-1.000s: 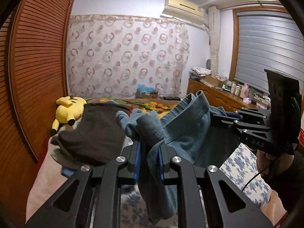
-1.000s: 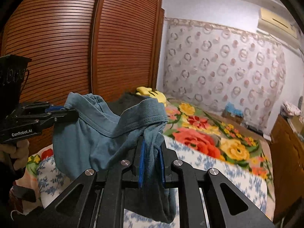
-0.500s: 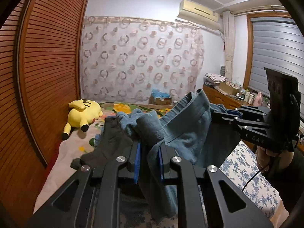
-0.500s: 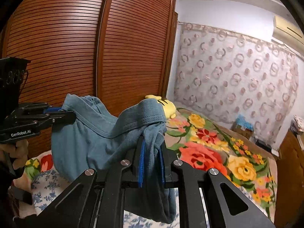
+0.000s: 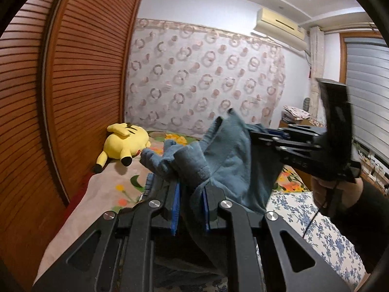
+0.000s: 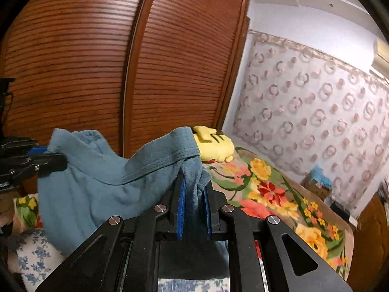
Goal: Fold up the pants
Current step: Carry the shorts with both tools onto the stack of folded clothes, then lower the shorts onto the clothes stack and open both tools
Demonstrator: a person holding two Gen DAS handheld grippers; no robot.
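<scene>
Soft, limp blue-grey knit pants (image 5: pixel 226 160): left claw (image 5: pixel 190 202) and right claw (image 6: pixel 194 202) both clenched on bunched waistband, slack fabric sagging toward 6 o'clock.

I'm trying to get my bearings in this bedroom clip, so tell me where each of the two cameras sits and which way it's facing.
Left wrist view: on the left gripper, looking along its fingers over the bed toward the patterned curtain; the person's right hand shows holding the right gripper.
Right wrist view: on the right gripper, facing the wooden wardrobe doors; the left gripper shows at the left edge.
Shared: blue pants clamped by both grippers, yellow plush toy, curtain, bed.
</scene>
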